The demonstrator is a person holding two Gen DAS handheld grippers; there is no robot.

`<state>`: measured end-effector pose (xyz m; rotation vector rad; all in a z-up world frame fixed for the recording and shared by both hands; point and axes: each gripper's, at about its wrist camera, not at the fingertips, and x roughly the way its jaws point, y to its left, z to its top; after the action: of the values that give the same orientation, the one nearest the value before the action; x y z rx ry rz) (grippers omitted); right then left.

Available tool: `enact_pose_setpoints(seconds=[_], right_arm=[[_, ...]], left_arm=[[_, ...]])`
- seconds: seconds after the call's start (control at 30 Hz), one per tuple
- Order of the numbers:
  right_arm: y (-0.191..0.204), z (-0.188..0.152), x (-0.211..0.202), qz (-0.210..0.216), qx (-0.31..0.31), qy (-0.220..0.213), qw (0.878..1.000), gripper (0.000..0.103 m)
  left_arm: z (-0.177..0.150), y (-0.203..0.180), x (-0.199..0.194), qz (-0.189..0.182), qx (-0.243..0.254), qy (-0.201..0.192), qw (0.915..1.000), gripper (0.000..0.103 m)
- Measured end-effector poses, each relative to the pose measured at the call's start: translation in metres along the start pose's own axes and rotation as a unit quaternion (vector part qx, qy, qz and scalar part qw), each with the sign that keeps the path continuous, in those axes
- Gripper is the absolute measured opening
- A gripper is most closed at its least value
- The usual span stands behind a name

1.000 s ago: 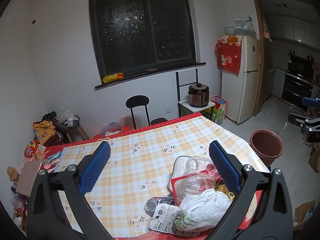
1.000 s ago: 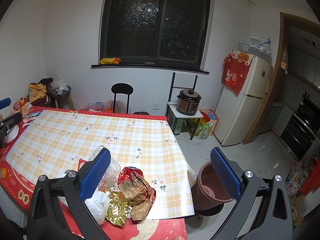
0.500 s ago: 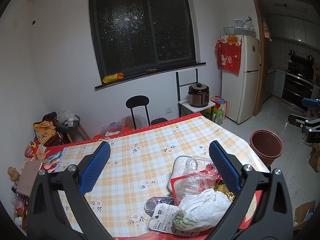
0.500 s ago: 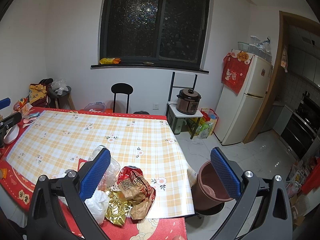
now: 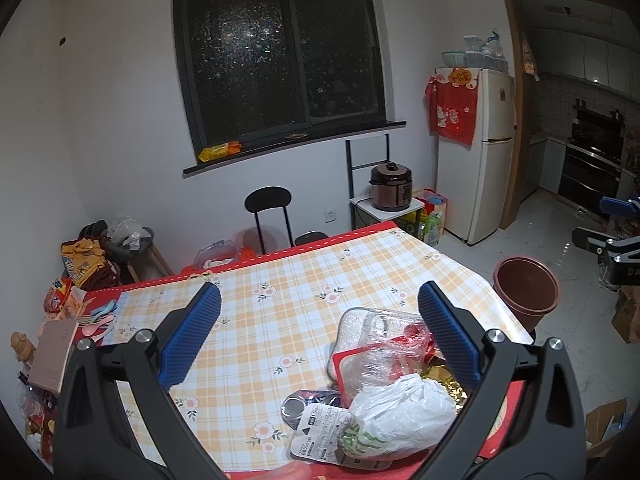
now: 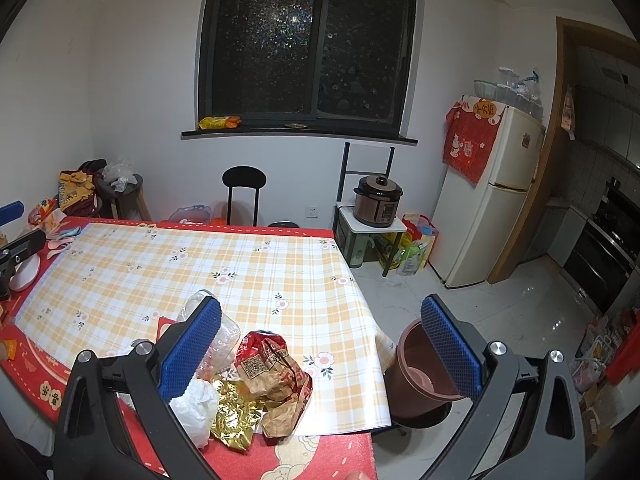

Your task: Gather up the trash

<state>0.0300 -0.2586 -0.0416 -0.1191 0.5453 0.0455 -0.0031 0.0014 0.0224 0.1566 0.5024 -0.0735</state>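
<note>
A pile of trash lies at the near corner of the table: a white plastic bag, a clear plastic container, a crushed can, a printed label pack. The right wrist view shows the white bag, gold foil and a red-brown paper bag. A brown trash bin stands on the floor beside the table and also shows in the right wrist view. My left gripper is open above the pile. My right gripper is open above the table edge.
A black chair stands behind the table. A rice cooker sits on a small stand beside a white fridge. Spoons and packets lie at the table's left end. Boxes clutter the floor at right.
</note>
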Motion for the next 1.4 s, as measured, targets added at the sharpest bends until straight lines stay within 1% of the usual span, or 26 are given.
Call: enact_pose_setpoints(seconds=[0.1, 0.17, 0.23, 0.3, 0.4, 0.47, 0.53, 0.63, 0.67, 0.73, 0.83, 0.87, 0.93, 1.0, 1.07, 1.17, 1.27, 1.33, 1.4], right_arm=[[0.002, -0.004, 0.002, 0.006, 0.002, 0.003, 1.0, 0.099], [0.004, -0.006, 0.006, 0.012, 0.003, 0.005, 1.0, 0.099], [-0.001, -0.01, -0.001, 0.015, 0.006, 0.006, 1.0, 0.099], [-0.001, -0.013, 0.004, 0.023, 0.012, 0.006, 1.0, 0.099], [0.0, -0.021, 0.014, 0.034, 0.027, 0.009, 0.999, 0.099], [0.0, -0.032, 0.027, 0.057, 0.053, 0.017, 0.997, 0.099], [0.001, -0.046, 0.037, 0.067, 0.077, 0.021, 0.995, 0.099], [0.008, -0.072, 0.05, 0.065, 0.104, 0.013, 0.992, 0.099], [0.009, -0.079, 0.053, 0.063, 0.109, 0.012, 0.992, 0.099], [0.015, -0.099, 0.064, 0.069, 0.124, 0.012, 0.99, 0.099], [0.021, -0.12, 0.077, 0.087, 0.132, 0.041, 0.987, 0.099], [0.023, -0.125, 0.082, 0.099, 0.134, 0.052, 0.985, 0.099], [0.028, -0.13, 0.088, 0.111, 0.127, 0.066, 0.983, 0.099], [0.033, -0.127, 0.089, 0.097, 0.101, 0.064, 0.988, 0.099], [0.034, -0.124, 0.091, 0.091, 0.083, 0.06, 0.991, 0.099], [0.027, -0.126, 0.097, 0.109, 0.082, 0.071, 0.988, 0.099], [0.021, -0.129, 0.103, 0.124, 0.072, 0.082, 0.986, 0.099], [0.014, -0.13, 0.107, 0.132, 0.071, 0.085, 0.985, 0.099], [0.008, -0.13, 0.11, 0.137, 0.07, 0.086, 0.984, 0.099]], left_arm=[[-0.006, -0.005, 0.002, -0.01, 0.001, 0.003, 0.9999, 0.097], [-0.011, -0.005, 0.004, -0.013, -0.008, 0.006, 0.9999, 0.097], [-0.015, -0.002, 0.008, -0.017, -0.021, 0.01, 0.9996, 0.097], [-0.022, 0.0, 0.013, -0.025, -0.035, 0.017, 0.9989, 0.098], [-0.035, 0.002, 0.021, -0.022, -0.045, 0.026, 0.9984, 0.098], [-0.046, 0.003, 0.027, -0.018, -0.049, 0.035, 0.998, 0.098], [-0.058, 0.006, 0.033, -0.01, -0.056, 0.048, 0.9973, 0.097], [-0.081, 0.011, 0.044, 0.007, -0.07, 0.076, 0.9946, 0.098], [-0.09, 0.014, 0.049, 0.012, -0.078, 0.091, 0.9927, 0.097], [-0.105, 0.017, 0.056, 0.008, -0.088, 0.116, 0.9893, 0.097], [-0.124, 0.012, 0.058, 0.022, -0.093, 0.134, 0.9864, 0.097], [-0.13, 0.009, 0.06, 0.023, -0.1, 0.14, 0.9848, 0.097], [-0.142, 0.004, 0.062, 0.025, -0.114, 0.151, 0.9816, 0.097], [-0.149, -0.005, 0.065, 0.021, -0.124, 0.157, 0.9796, 0.097], [-0.154, -0.016, 0.066, 0.013, -0.119, 0.158, 0.9801, 0.097], [-0.156, -0.035, 0.067, -0.001, -0.106, 0.161, 0.9813, 0.097], [-0.159, -0.05, 0.07, -0.009, -0.105, 0.169, 0.98, 0.097], [-0.162, -0.058, 0.073, -0.01, -0.111, 0.175, 0.9783, 0.097], [-0.162, -0.066, 0.074, -0.004, -0.116, 0.18, 0.9768, 0.097]])
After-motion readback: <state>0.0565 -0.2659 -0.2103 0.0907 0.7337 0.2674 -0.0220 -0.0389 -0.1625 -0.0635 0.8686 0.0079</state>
